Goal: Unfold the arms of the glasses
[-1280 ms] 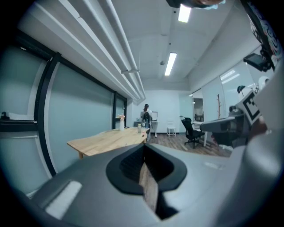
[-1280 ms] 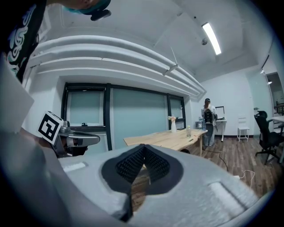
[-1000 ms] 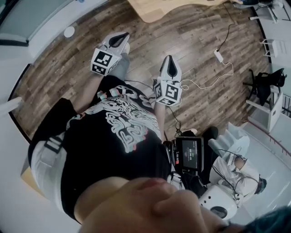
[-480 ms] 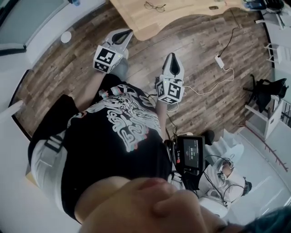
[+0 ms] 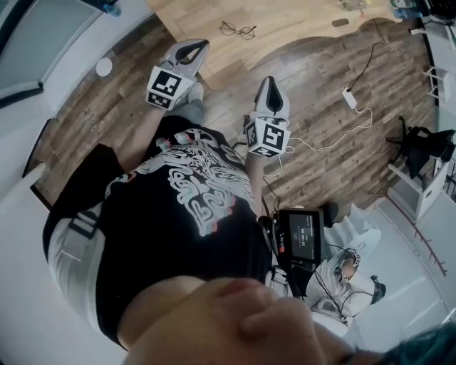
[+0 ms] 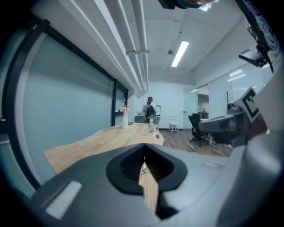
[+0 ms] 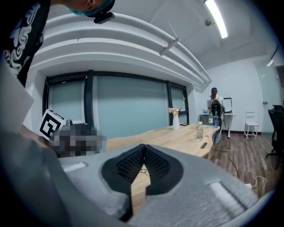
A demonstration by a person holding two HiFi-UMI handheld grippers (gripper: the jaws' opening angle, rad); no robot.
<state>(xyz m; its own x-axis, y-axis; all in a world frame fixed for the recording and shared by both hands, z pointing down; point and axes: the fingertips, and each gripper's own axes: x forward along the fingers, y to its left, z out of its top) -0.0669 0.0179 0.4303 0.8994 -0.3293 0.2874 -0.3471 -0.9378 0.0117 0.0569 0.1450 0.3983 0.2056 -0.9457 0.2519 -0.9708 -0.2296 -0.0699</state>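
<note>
Entry, task not begun: glasses (image 5: 237, 29) lie untouched on the wooden table (image 5: 299, 21), arms too small to read, well apart from my left gripper (image 5: 194, 48) and right gripper (image 5: 268, 85), both pressed together on nothing.

Nothing is legible: the white print on the black shirt (image 5: 187, 191) is a tangle, the waist screen (image 5: 303, 237) shows figures too small to read, and the cubes on the left gripper (image 5: 201, 45) and right gripper (image 5: 268, 80) bear only square markers.
</note>
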